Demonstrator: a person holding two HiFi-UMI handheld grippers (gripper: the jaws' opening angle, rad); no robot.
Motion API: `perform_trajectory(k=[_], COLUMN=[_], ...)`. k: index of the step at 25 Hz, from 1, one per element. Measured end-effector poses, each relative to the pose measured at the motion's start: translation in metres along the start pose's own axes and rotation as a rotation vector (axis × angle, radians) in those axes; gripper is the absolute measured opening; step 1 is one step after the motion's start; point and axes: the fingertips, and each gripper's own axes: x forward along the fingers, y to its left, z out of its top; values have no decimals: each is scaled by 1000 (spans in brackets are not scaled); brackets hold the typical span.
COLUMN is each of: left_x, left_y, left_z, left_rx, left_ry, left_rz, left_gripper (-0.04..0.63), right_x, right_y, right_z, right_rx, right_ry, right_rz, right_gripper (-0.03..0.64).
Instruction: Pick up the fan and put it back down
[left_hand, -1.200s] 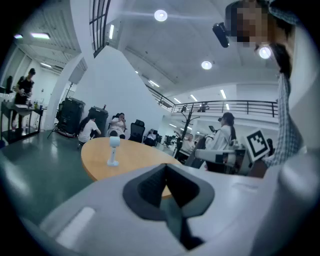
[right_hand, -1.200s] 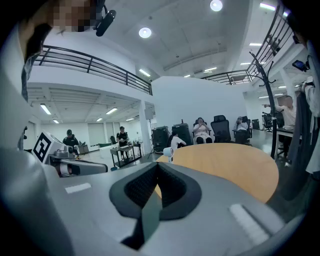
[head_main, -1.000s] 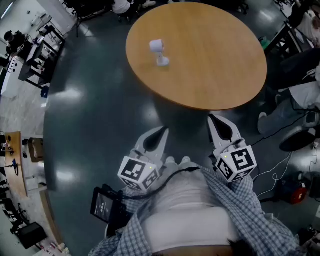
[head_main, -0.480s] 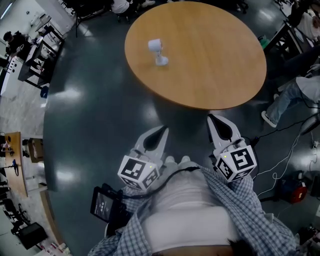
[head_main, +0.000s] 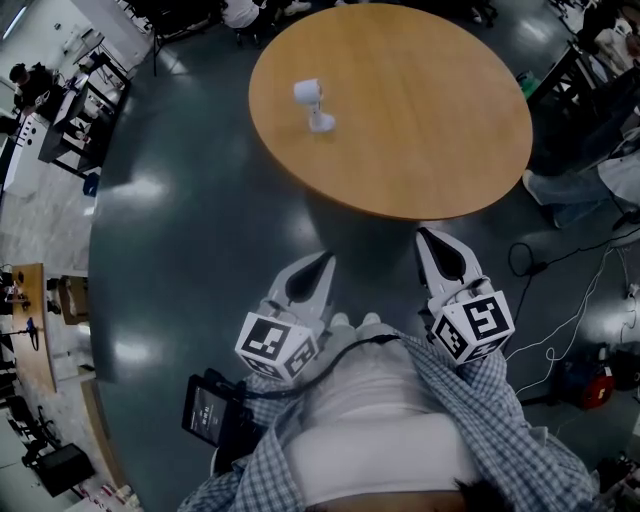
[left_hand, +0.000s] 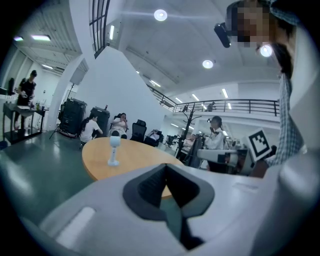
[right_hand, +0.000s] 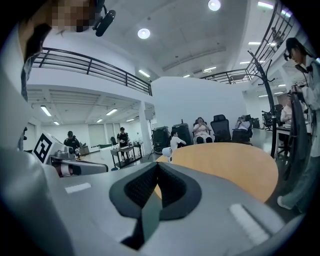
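Note:
A small white fan (head_main: 312, 103) stands upright on its base on the left part of a round wooden table (head_main: 430, 120). It shows far off in the left gripper view (left_hand: 114, 148) and just above the jaws in the right gripper view (right_hand: 167, 152). My left gripper (head_main: 327, 260) and right gripper (head_main: 425, 237) are held close to the person's body, over the dark floor short of the table's near edge. Both point toward the table. Each is shut with nothing between the pads, as the left gripper (left_hand: 165, 166) and right gripper (right_hand: 157, 165) views show.
Cables (head_main: 560, 330) and a red object (head_main: 597, 385) lie on the floor at the right. Someone's legs (head_main: 565, 185) reach in beside the table's right edge. Several people sit on chairs (left_hand: 120, 125) beyond the table. A coat rack (right_hand: 267, 95) stands at the right.
The legs at the right edge of the head view have shifted. Both grippers and the fan stay where they were.

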Motion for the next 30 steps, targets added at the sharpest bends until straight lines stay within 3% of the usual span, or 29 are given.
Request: perform_trajectory(k=[13,19,30], left_x=[-2,12,48], left_y=[-13,-26,21], left_z=[-7,-7,10], left_rx=[7,15,35], left_ry=[-19,-26,-32], left_rz=[75,55,65], left_gripper=[0,0,0], right_x=[-19,-27,20], right_y=[-14,-32,-49], right_z=[-7,-8,2], right_rx=[-5,8,7], right_ry=[9,0,-1], right_rz=[36,15,-1], right_gripper=[2,2,2])
